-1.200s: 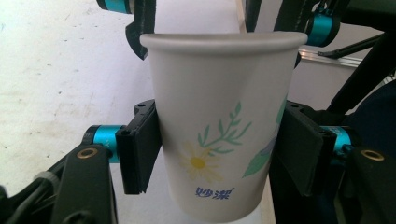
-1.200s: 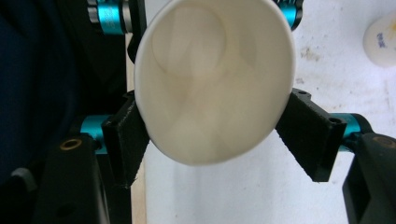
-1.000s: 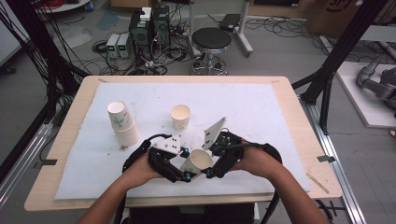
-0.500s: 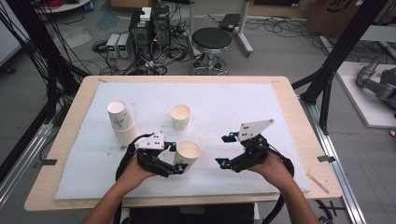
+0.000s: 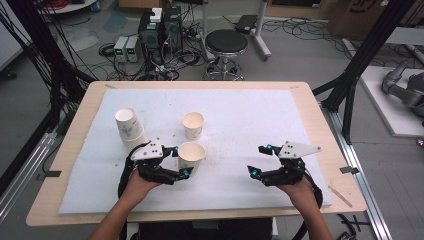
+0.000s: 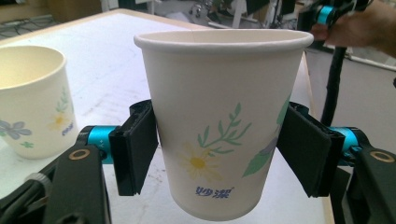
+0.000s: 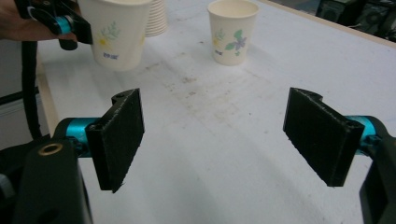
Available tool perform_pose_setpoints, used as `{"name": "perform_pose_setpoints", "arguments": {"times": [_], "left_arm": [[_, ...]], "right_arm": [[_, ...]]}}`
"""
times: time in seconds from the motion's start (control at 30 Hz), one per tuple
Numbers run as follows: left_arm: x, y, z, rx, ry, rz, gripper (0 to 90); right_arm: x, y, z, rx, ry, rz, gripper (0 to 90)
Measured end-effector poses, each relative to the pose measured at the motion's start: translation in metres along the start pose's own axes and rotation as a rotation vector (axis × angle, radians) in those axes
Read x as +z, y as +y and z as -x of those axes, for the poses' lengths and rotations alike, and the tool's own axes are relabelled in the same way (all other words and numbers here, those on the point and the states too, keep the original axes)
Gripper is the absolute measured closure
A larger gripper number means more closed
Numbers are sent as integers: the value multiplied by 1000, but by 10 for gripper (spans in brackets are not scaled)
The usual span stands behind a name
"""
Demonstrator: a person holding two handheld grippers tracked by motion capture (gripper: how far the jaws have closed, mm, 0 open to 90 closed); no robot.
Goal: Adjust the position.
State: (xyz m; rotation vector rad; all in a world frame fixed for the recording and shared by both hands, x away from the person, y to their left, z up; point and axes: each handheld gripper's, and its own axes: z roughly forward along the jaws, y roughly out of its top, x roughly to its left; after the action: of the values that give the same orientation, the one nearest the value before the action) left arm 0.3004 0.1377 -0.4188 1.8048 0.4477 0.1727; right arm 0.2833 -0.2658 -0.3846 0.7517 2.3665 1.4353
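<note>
My left gripper (image 5: 181, 161) is shut on a white paper cup (image 5: 191, 154) with a flower print, held upright just over the mat at front left. Its jaws have just been opening a little with the cup between them; in the left gripper view both pads still press the cup's (image 6: 219, 116) sides. My right gripper (image 5: 257, 160) stands open with nothing in it at front right, well apart from the cup. In the right gripper view, bare mat lies between its pads (image 7: 119, 144).
A second flowered cup (image 5: 193, 124) stands upright behind the held one. A stack of cups (image 5: 129, 127) stands at the left. The white mat (image 5: 240, 115) covers the wooden table; a stool (image 5: 226, 42) and electronics lie beyond the far edge.
Both grippers were at the tilted cup a second ago. The right gripper has let go and swung off to the right. The left gripper now holds the cup alone, upright.
</note>
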Motion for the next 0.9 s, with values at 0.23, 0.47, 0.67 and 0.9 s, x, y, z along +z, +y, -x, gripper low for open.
{"name": "perform_pose_setpoints", "arguments": {"times": [0.23, 0.47, 0.67, 0.9], "left_arm": [[-9, -3, -1, -3, 69, 56, 308], [-17, -6, -4, -11, 105, 91, 306], [-19, -6, -4, -9, 114, 94, 306], [-18, -6, -2, -4, 114, 94, 306]], "right_arm": [[-4, -15, 4, 25, -71, 21, 210], [-7, -20, 4, 31, -99, 19, 211], [-7, -21, 5, 33, -111, 27, 211], [-5, -21, 4, 29, -100, 20, 211]]}}
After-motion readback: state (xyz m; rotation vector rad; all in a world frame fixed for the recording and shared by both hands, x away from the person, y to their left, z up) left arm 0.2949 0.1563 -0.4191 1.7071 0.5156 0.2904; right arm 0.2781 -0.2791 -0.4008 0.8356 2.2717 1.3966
